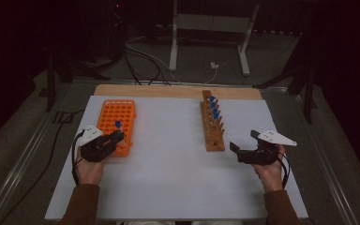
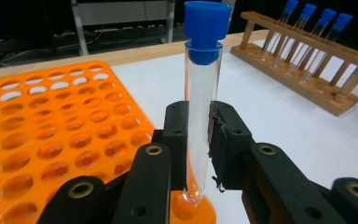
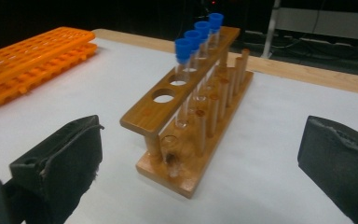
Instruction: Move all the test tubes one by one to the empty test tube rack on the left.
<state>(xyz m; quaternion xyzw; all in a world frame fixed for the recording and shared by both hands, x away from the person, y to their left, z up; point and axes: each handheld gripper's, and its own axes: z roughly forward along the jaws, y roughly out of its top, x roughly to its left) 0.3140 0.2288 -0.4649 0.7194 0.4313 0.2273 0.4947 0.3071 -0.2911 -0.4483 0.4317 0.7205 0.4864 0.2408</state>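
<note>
White table [image 1: 168, 178] carries two racks, well apart. Orange rack [image 1: 117, 123] at left: a grid of round holes, every one that shows is unfilled. Wooden rack [image 1: 213, 126] at right: four blue-capped tubes [image 3: 196, 44] stand upright in the holes at its far end; the two nearest holes [image 3: 164, 98] in the top bar hold nothing. Left tool [image 1: 115, 139] sits over the near right corner of the orange rack, jaws clamped on a clear tube [image 2: 200, 116] with a blue cap [image 2: 207, 29]. The tube stands upright between the pads, cap well above them, its rounded bottom just above or at the rack's near edge; contact cannot be told. Tube looks empty. Right tool [image 1: 243, 146] is just beside the near end of the wooden rack, jaws spread wide, nothing between them.
</note>
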